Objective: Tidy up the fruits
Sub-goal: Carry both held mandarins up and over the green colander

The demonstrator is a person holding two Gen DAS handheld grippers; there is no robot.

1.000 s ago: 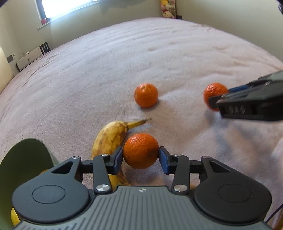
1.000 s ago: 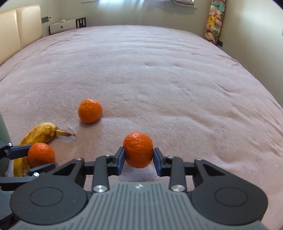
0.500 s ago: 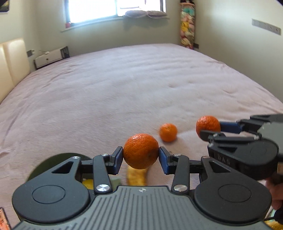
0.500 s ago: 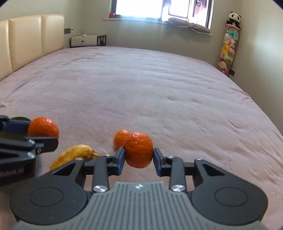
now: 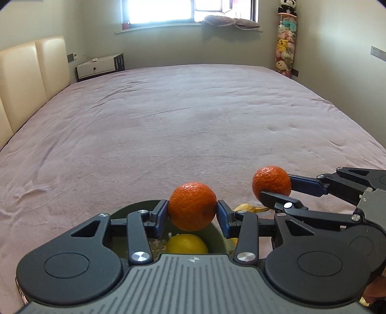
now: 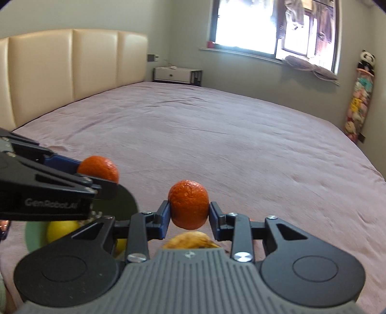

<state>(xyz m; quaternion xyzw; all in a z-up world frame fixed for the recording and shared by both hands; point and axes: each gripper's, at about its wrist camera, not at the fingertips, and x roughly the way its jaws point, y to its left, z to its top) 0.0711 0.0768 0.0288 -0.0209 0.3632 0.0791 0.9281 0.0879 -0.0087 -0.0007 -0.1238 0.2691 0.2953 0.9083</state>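
My left gripper is shut on an orange and holds it just above a dark green bowl with a yellow fruit inside. My right gripper is shut on a second orange, held above a spotted banana on the pink bedspread. The right gripper and its orange show at the right of the left wrist view. The left gripper with its orange shows at the left of the right wrist view, over the bowl. The banana tip peeks out behind the left fingers.
The wide pink bed stretches ahead. A cream headboard stands at the left, a white nightstand and a window at the far wall, and a column of plush toys at the far right.
Both grippers have lifted their oranges and swung left towards the bowl. The left orange now hangs over the bowl. The third orange on the bed has dropped out of view.
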